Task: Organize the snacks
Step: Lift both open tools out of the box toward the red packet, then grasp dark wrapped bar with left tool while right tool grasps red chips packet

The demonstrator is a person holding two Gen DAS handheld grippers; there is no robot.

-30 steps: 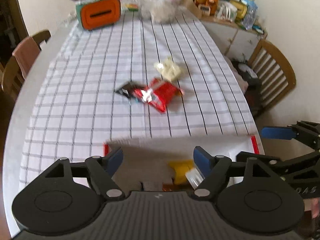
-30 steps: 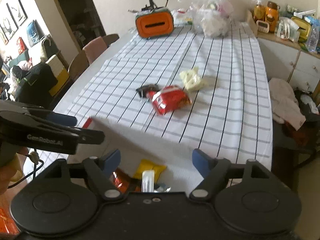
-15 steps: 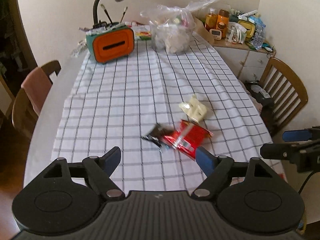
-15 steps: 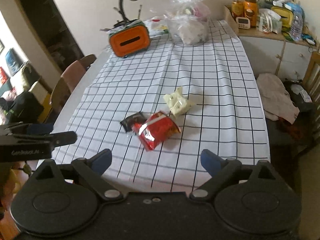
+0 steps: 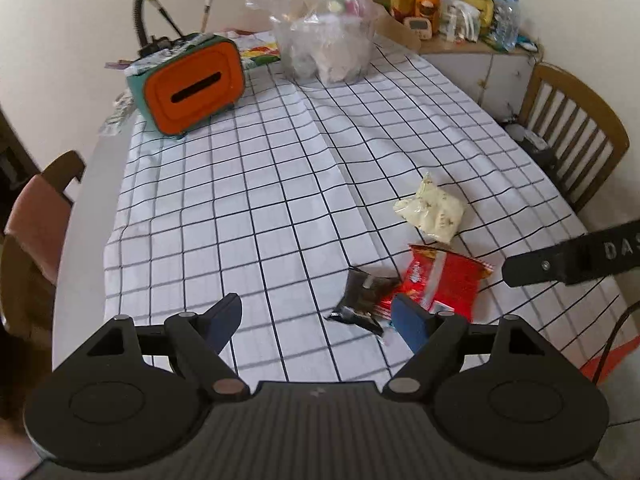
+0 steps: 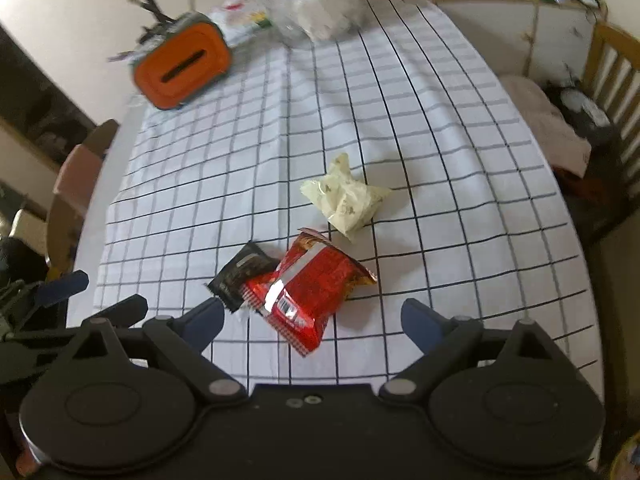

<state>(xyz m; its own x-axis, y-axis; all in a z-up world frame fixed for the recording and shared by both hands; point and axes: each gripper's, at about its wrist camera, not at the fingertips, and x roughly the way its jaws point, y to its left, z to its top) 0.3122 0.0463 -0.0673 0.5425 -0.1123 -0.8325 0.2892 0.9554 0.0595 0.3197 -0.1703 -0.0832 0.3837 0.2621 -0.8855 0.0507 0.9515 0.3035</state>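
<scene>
Three snack packets lie on the checked tablecloth [image 5: 248,208]: a red packet [image 6: 316,284], a small black packet [image 6: 240,270] touching its left side, and a pale yellow packet [image 6: 348,200] a little beyond. They also show in the left wrist view: the red packet [image 5: 444,280], the black packet [image 5: 362,294], the yellow packet [image 5: 434,212]. My right gripper [image 6: 314,320] is open and empty, just short of the red packet. My left gripper [image 5: 318,318] is open and empty, its right finger over the near edge of the red packet. The right gripper's finger [image 5: 576,260] shows at the right.
An orange and teal box [image 5: 190,86] with a desk lamp behind it and a clear plastic bag [image 5: 328,46] of goods stand at the table's far end. Wooden chairs stand at the left [image 5: 36,216] and the right [image 5: 576,128]. A cluttered cabinet [image 5: 460,20] is at the back right.
Both grippers have risen away from a box of snacks near the table's front edge and moved forward toward the three packets. The box has left both views. The packets have not moved.
</scene>
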